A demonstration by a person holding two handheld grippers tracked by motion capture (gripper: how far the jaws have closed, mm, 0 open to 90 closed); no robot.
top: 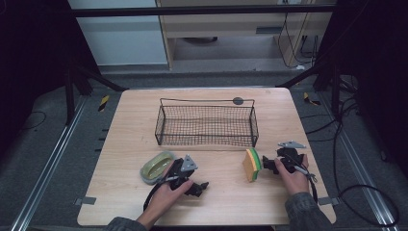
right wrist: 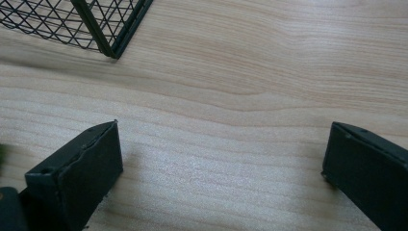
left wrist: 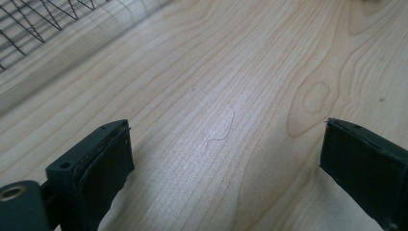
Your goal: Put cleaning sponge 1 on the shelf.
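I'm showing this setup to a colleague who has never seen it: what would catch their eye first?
Probably the black wire basket, empty, at the middle of the wooden table. Next the yellow-and-green sponge, standing on edge just left of the open right gripper, and the pale green oval dish beside the open left gripper.

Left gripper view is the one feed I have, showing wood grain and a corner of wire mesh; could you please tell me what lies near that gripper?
Observer: A green oval dish lies on the table, just left of the left gripper.
Operator: Thank you. Is anything in the basket?
Observer: The wire basket looks empty.
Operator: And the other hand?
Observer: The right gripper, jaws open, sits beside a sponge standing on edge.
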